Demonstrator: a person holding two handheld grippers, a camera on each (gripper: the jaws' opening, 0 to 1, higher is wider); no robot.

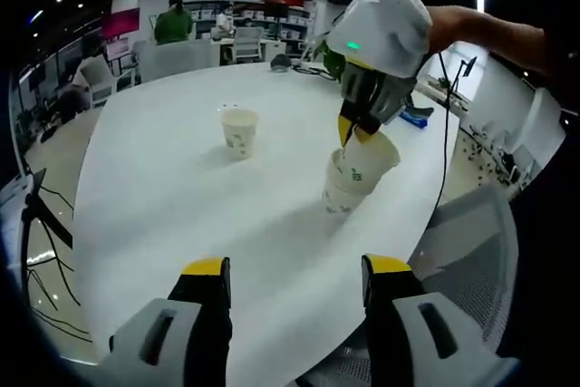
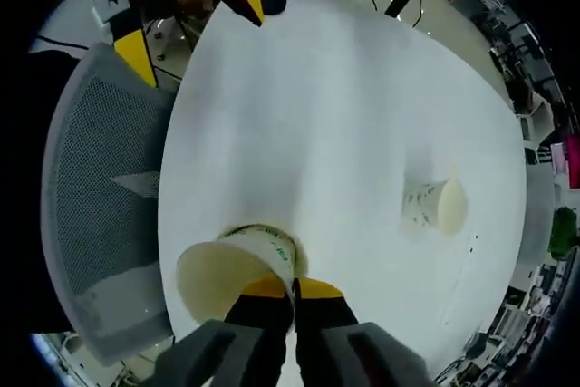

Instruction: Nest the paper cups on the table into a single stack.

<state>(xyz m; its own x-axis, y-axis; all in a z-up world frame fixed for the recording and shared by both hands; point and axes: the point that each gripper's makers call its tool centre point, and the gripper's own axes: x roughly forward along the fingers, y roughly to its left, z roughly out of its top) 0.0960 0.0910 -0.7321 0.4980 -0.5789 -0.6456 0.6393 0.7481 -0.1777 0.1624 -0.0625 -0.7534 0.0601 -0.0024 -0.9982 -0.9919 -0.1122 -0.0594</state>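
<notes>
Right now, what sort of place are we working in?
Most likely an open-plan office or meeting area. The cups sit on a large white table, a grey mesh office chair is pulled up at its edge, and desks with chairs and a person in green fill the background under rows of ceiling spotlights.

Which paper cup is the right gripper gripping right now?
The tilted top cup, pinched at its rim by the right gripper and leaning out of the cup under it. The lone cup stands apart, untouched.

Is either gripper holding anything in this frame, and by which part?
The right gripper pinches the rim of the top paper cup, tilted into the stack. The left gripper is open and holds nothing.
</notes>
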